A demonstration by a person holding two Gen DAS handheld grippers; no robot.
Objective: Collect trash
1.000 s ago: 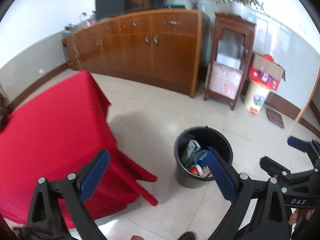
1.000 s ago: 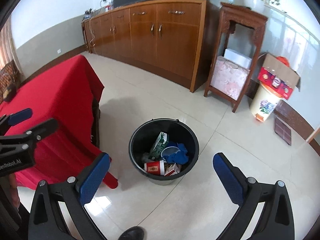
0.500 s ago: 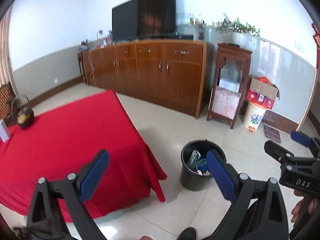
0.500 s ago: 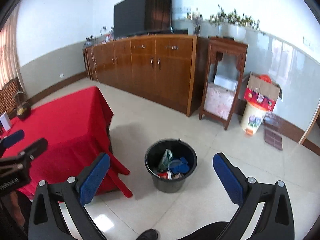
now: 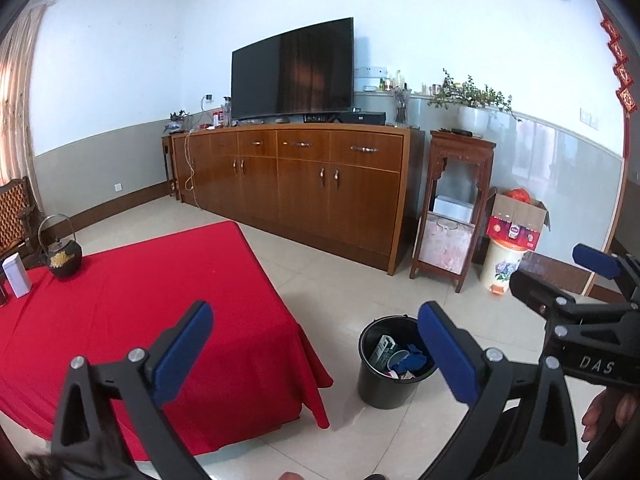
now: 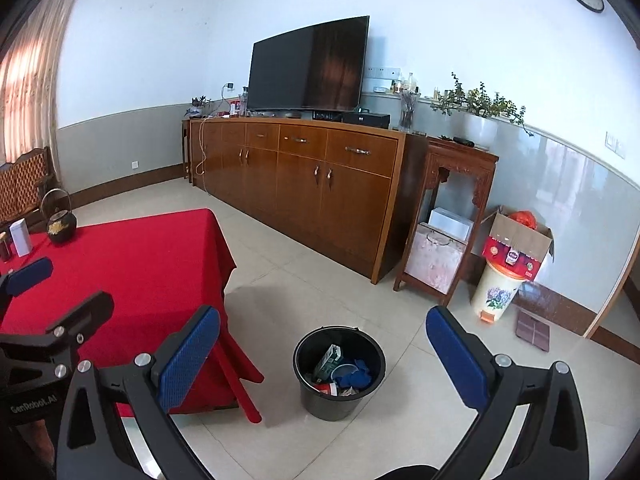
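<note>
**Both grippers lifted away from the bin, empty**

Left wrist view. A second ago this camera looked steeply down at the bin; now it is raised and level, taking in the TV, the sideboard and the far wall. The left gripper (image 5: pixel 312 344) stands wide, nothing between its pads. The bin (image 5: pixel 390 362) sits on the tile floor just off the corner of the red table (image 5: pixel 132 312), partly behind the right-hand finger. Inside: a carton, something blue, scraps of red and white. The right gripper (image 5: pixel 576 284) shows at the right edge, a hand under it. On the table's far end, a dark kettle (image 5: pixel 62 258) and a white box (image 5: pixel 16 276); no loose trash seen on the cloth.

Right wrist view. Same change here: the bin (image 6: pixel 339 372) was close and large, now it is smaller and lower in frame. The right gripper (image 6: pixel 322 356) is wide and empty. Bin contents read clearer: a green-and-white carton standing on end, a blue crumpled item, a round lid-like piece, a red-and-white wrapper. Roughly a third full, by my guess.

Reading: the drop looks finished. Visible trash is in the bin, so the task appears near its end.
</note>
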